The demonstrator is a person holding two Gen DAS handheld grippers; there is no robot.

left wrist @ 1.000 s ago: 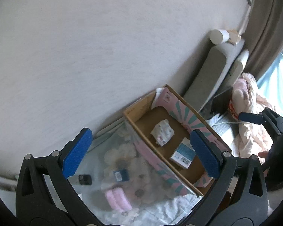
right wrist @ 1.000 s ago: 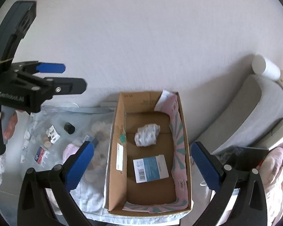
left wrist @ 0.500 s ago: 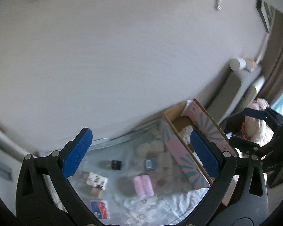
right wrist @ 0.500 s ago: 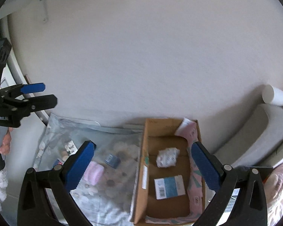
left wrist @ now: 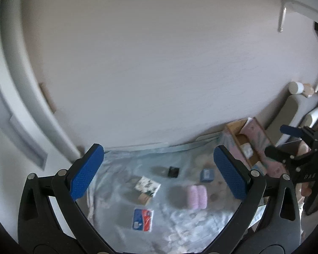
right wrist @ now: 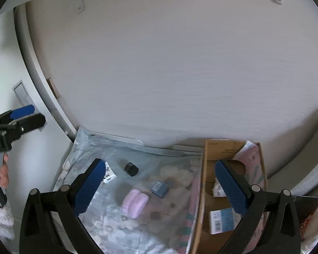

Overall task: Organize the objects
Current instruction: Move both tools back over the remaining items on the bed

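Reading labels first: not much is legible. A flat packet has a blue-and-red logo that looks like a sports league badge, but the lettering is too blurry to read. In the right wrist view a light blue box inside the cardboard box shows a barcode, and the other gripper's body at the left edge has white lettering ending in "AI".

Left gripper is wide open and holding nothing. Between its blue pads, lower down on the floral cloth, sit a black-and-white patterned packet, a small black cube, a small blue box just inside the right pad, and a pink fuzzy roll. The logo packet lies nearest the camera, centred between the fingers.

Right gripper is also spread wide and empty. The pink roll and blue box lie between its pads; the cardboard box sits behind its right finger.
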